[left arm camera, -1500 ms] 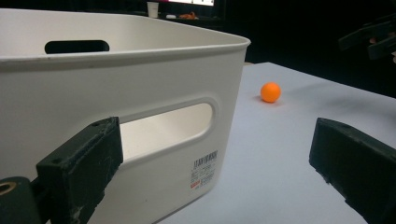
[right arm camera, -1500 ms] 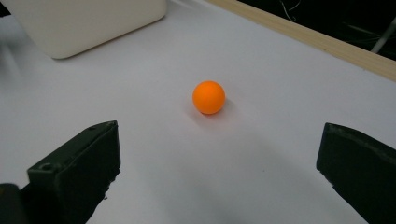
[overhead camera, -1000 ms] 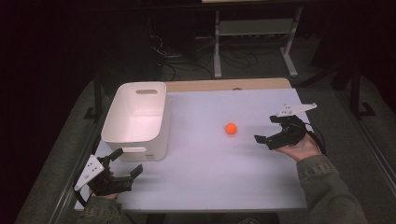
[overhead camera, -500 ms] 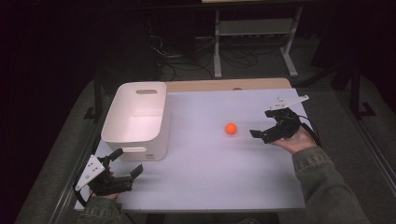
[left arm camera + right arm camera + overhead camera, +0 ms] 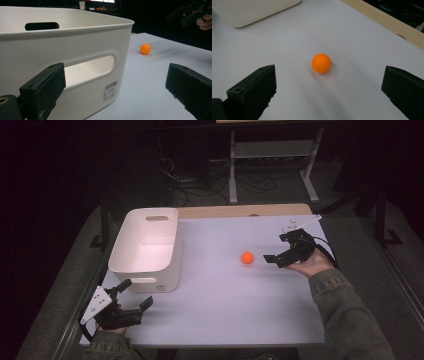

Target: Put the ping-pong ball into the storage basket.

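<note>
The person's left black two-jaw tool (image 5: 131,303) sits low at the near left, its jaws spread wide apart and holding nothing, a grey three-cornered plate on its top. The left hand (image 5: 112,319) wraps its grip, the sleeve just entering from the bottom edge. The right black two-jaw tool (image 5: 273,259) is held out at the far right, pointing leftward, jaws likewise parted wide and empty. The right hand (image 5: 310,263) cradles it from beneath, with the olive-sleeved forearm (image 5: 345,315) stretching back to the bottom right.
</note>
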`<action>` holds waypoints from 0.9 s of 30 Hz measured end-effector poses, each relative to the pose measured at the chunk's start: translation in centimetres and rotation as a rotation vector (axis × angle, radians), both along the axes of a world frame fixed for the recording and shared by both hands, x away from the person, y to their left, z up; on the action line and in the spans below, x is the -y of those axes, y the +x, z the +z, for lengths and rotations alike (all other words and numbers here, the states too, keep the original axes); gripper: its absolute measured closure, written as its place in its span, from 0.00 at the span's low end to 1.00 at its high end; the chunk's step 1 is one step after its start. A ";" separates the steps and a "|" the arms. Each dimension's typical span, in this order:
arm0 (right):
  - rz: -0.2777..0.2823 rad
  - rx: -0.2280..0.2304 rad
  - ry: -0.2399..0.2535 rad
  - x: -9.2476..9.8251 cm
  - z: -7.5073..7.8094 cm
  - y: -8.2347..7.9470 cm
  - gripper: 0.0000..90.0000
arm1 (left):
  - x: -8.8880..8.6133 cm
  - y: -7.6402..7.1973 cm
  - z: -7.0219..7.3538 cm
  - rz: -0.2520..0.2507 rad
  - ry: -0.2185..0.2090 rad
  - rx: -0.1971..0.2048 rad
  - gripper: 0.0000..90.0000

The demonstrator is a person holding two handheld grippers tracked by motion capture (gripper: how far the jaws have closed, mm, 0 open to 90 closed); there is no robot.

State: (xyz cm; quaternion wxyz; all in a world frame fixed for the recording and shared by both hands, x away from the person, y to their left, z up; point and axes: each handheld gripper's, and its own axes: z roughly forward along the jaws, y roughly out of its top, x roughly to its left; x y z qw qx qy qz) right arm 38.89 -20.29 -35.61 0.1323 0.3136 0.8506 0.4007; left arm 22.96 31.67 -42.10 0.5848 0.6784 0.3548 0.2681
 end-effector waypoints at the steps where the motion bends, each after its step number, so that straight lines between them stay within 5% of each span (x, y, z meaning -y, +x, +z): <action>1: 0.002 -0.002 -0.002 -0.1 0.0 0.1 0.00 | 0.0 0.0 0.0 0.000 -0.002 0.001 0.03; 27: 0.034 -0.027 -0.043 -2.0 0.4 1.9 0.00 | 0.0 0.0 0.0 -0.003 -0.003 0.001 0.03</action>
